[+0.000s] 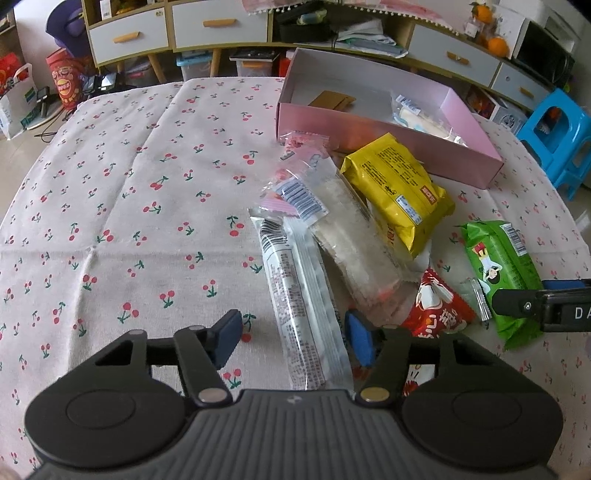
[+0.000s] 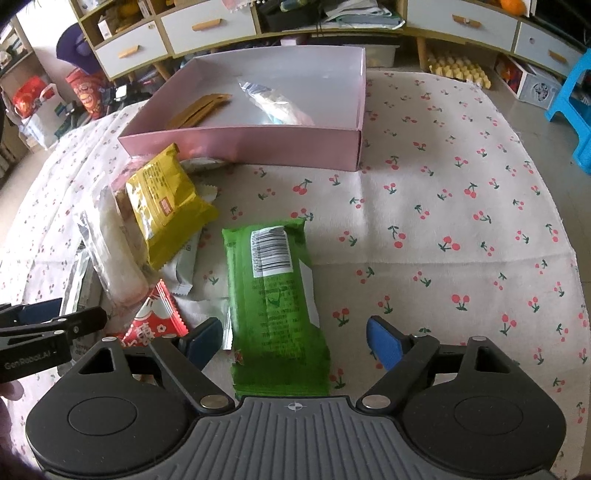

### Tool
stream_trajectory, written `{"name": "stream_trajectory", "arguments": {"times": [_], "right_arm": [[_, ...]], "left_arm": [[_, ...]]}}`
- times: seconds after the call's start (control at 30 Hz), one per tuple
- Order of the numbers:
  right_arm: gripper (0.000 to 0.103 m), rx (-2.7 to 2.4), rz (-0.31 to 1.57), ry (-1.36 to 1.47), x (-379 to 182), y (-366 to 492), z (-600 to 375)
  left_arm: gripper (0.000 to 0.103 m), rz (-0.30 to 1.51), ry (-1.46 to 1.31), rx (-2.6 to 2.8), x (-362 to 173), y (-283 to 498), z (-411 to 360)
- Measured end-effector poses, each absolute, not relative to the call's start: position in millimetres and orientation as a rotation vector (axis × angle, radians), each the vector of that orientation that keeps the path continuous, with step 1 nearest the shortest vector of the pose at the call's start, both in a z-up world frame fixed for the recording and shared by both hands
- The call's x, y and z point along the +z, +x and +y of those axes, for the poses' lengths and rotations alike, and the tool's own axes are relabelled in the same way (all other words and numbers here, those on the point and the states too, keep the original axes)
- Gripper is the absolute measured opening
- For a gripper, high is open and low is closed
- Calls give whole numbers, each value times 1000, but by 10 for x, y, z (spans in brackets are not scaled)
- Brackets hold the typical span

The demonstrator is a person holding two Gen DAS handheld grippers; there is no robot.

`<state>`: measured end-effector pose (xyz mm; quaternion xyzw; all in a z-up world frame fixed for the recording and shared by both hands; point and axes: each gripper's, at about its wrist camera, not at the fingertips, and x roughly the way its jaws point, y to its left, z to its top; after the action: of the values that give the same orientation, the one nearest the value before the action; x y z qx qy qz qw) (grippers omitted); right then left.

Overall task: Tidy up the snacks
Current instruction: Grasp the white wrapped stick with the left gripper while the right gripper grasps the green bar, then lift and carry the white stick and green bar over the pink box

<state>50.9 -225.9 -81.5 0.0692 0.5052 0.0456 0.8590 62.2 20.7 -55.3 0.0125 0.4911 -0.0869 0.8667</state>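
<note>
Left gripper (image 1: 293,338) low over the table (image 1: 110,206), jaws spread wide, straddling the near end of a long white snack stick (image 1: 301,306); blue pads (image 1: 229,334) sit either side of it, contact not clear. Right gripper (image 2: 295,341) likewise low, jaws spread, with the green snack pack (image 2: 275,299) lying flat between them, barcode up; the left pad is just beside the pack edge, the right pad well apart.

Red packet (image 1: 437,308) with white print lies just beyond the left gripper, between the white stick and the green pack. A clear-wrapped pale pastry (image 1: 351,236) lies alongside the white stick, its far end overlapped by the yellow snack bag (image 1: 397,192), which rests tilted on the pile. A small white sachet (image 2: 184,266) pokes out under the yellow bag. A pink-printed clear wrapper (image 1: 303,147) sits at the far end of the pile.

Beyond the pile, the pink box (image 2: 280,142) stands open on the cherry-print cloth, touching or nearly touching the pile. Inside: tan flat pieces (image 2: 201,109) on the left and one clear-wrapped snack (image 2: 273,101) near the middle.

Far back: drawer cabinet (image 1: 218,29), blue stool (image 1: 557,136).
</note>
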Motion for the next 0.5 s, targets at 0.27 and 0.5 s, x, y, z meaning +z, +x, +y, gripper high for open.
{"name": "stream_trajectory", "arguments": {"times": [0.27, 0.5], "right_arm": [[72, 115, 1046, 144, -794, 508, -2212], [45, 128, 1044, 152, -793, 524, -2210]], "left_arm": [[53, 1033, 4, -194, -544, 655, 243], [30, 1045, -37, -211, -500, 643, 280]]}}
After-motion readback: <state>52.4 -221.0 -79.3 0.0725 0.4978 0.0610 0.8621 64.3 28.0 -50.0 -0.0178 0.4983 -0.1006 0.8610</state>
